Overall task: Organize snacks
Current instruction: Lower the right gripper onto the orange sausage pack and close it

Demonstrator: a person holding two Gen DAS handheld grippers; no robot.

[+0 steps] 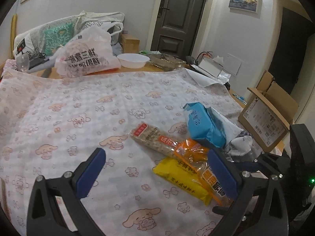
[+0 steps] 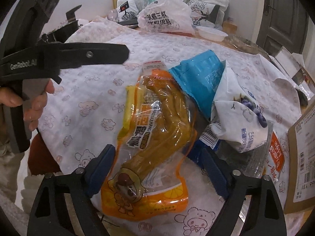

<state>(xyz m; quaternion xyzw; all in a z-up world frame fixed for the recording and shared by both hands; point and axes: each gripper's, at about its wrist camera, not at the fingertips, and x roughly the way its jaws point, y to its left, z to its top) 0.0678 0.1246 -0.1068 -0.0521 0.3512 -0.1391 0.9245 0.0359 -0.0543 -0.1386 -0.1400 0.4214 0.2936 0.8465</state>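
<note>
The right gripper [image 2: 157, 169] straddles the orange snack pack [image 2: 149, 147] lying on the tablecloth [image 2: 88, 90], its 2 pads not pressing it. The left gripper [image 1: 157, 175] gapes wide beside the yellow pack [image 1: 177, 177], gripping nothing.

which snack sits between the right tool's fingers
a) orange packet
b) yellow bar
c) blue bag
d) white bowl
a: in the right wrist view the orange packet lies between the right tool's blue pads, which do not yet press on it; the blue bag lies farther off.
</note>
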